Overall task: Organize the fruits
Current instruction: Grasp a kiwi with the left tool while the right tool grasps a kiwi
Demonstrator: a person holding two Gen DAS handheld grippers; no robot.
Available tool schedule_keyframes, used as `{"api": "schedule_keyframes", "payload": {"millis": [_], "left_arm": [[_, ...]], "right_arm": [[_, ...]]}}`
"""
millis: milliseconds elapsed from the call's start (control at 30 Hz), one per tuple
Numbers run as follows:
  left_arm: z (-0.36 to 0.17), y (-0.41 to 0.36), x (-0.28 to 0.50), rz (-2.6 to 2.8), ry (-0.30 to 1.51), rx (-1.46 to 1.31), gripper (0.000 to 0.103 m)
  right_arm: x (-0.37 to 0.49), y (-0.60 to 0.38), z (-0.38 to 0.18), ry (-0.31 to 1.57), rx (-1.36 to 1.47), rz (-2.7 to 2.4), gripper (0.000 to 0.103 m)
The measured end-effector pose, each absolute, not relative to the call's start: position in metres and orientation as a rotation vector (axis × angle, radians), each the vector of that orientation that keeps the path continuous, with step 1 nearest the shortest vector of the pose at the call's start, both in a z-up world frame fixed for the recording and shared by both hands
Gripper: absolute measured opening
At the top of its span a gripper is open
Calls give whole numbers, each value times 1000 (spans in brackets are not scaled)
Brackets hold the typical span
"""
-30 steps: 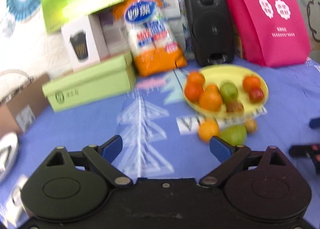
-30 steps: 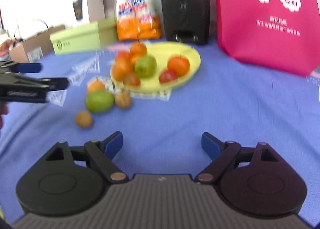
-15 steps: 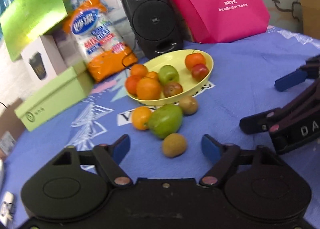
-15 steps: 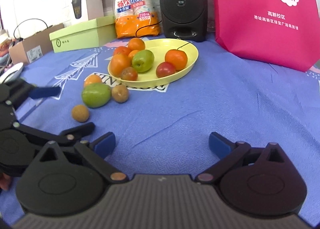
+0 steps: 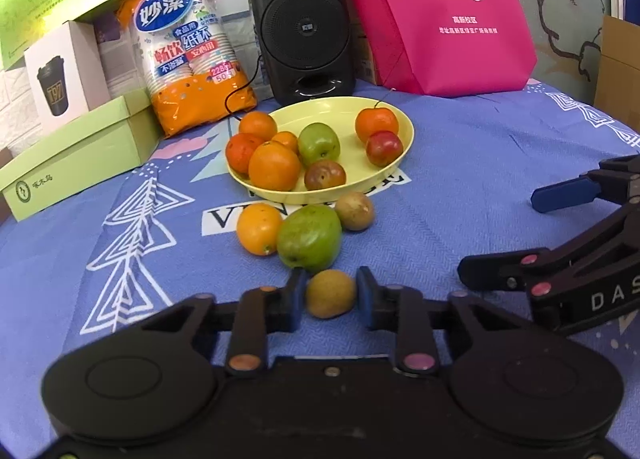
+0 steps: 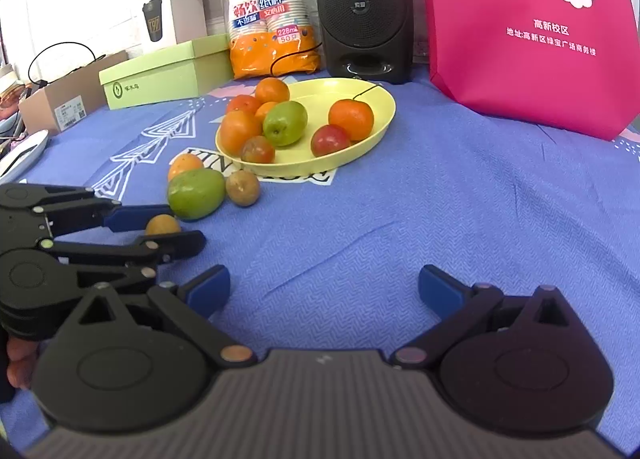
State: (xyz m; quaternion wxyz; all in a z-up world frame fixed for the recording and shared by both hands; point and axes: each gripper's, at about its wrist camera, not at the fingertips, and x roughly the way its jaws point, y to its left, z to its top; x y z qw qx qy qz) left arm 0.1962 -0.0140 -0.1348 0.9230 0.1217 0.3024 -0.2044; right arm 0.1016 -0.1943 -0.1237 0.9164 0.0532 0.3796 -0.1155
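A yellow plate point(image 5: 394, 115) holds several oranges, a green apple and red fruits. On the blue cloth in front of it lie an orange point(image 5: 258, 229), a big green fruit point(image 5: 310, 237) and a brown kiwi point(image 5: 355, 211). My left gripper point(image 5: 330, 293) has its jaws closed against a second small brown kiwi point(image 5: 331, 294), which rests on the cloth; it also shows in the right wrist view point(image 6: 162, 225). My right gripper point(image 6: 324, 289) is open and empty, low over bare cloth to the right of the left gripper point(image 6: 160, 225).
Behind the plate stand a black speaker point(image 5: 304, 23), an orange pack of paper cups point(image 5: 192, 47), a pink bag point(image 5: 436, 11) and a green box point(image 5: 80, 155). A speaker cable runs into the plate. A cardboard box point(image 6: 64, 103) sits at far left.
My left gripper swung toward the loose fruits, moved forward and closed its jaws around the nearest kiwi. My right gripper stayed open and hardly moved.
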Motion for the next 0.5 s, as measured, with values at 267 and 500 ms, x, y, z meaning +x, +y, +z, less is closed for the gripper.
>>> {"api": "schedule_keyframes", "payload": {"millis": [267,500], "left_arm": [[-131,3,192,-378,622,233,26],[-132,31,194,-319,629,202,27]], "right_arm": [[103,-193,-124,788,96,-241,103],[108,-185,-122,813,44,-236,94]]}}
